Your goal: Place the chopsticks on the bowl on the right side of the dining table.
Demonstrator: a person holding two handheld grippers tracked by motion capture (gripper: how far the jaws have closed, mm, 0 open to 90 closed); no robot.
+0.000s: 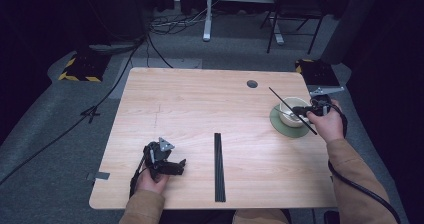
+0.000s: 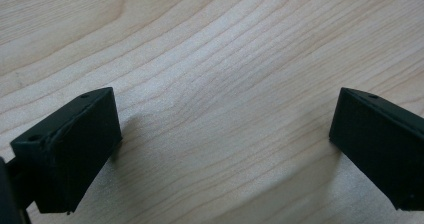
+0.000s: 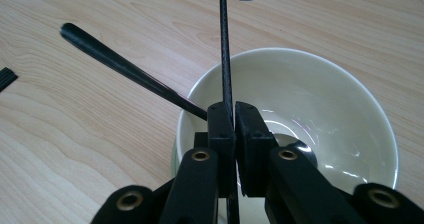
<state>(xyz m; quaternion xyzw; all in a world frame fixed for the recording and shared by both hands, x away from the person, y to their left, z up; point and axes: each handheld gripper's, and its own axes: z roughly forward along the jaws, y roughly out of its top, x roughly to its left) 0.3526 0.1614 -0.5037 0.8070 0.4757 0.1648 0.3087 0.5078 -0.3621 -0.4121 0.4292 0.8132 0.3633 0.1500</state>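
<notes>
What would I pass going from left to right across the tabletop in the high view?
Left gripper, open on the wood → black strip lying on the table → table's round hole → cream bowl on its green saucer → right gripper, shut on a thin black rod.

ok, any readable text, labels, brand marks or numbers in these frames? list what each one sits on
None readable in any view.
The bowl, the saucer under it, the black rod in the right gripper, the black strips and the table carry no print.
The yellow-black hazard stripes on the floor plate are a marking, without words.
</notes>
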